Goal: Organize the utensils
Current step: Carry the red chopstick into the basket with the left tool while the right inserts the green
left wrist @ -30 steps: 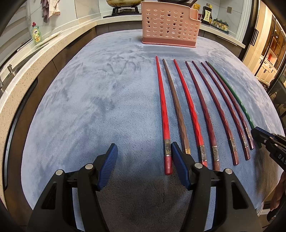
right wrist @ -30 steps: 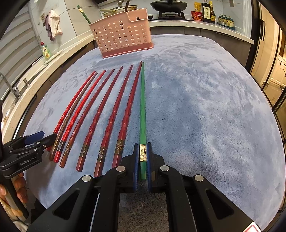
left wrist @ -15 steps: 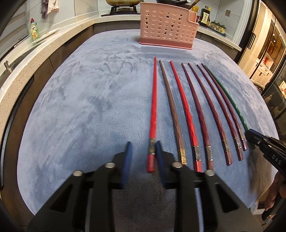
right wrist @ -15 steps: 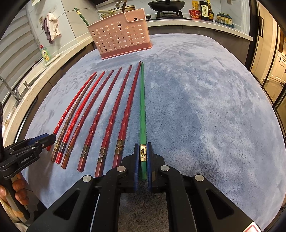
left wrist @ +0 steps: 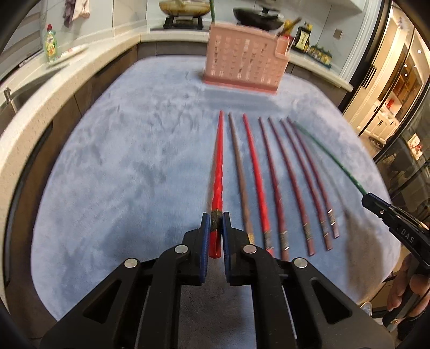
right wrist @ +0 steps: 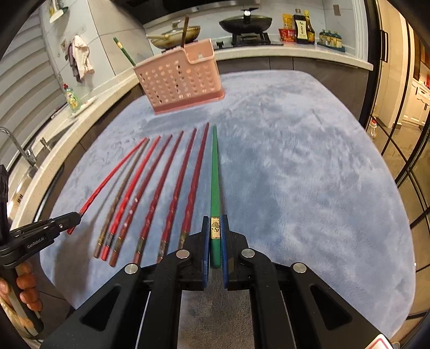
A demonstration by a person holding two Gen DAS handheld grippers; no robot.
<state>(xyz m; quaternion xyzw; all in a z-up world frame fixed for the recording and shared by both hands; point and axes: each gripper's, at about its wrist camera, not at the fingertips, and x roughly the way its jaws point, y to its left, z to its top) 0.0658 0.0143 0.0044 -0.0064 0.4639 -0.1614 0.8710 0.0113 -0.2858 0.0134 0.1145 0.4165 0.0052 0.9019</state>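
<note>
My left gripper (left wrist: 215, 236) is shut on the thick end of a bright red chopstick (left wrist: 218, 171) and holds it lifted off the grey-blue cloth. My right gripper (right wrist: 215, 241) is shut on the thick end of a green chopstick (right wrist: 215, 171), also raised. Several red and brown chopsticks (left wrist: 274, 182) lie side by side on the cloth between the two; they also show in the right wrist view (right wrist: 150, 198). A pink perforated utensil basket (left wrist: 244, 64) stands at the far edge; in the right wrist view (right wrist: 180, 80) a green and a brown chopstick stick up from it.
The cloth (right wrist: 309, 166) covers a rounded counter. A worktop behind holds a soap bottle (right wrist: 72, 99), pans on a stove (right wrist: 246, 24) and sauce bottles (right wrist: 302, 26). A sink tap (right wrist: 16, 145) is at the left. Glass doors are at the right.
My left gripper closed on the bright red chopstick and lifted it. My right gripper, holding the green chopstick throughout, has risen with it. Both views have pulled up and back.
</note>
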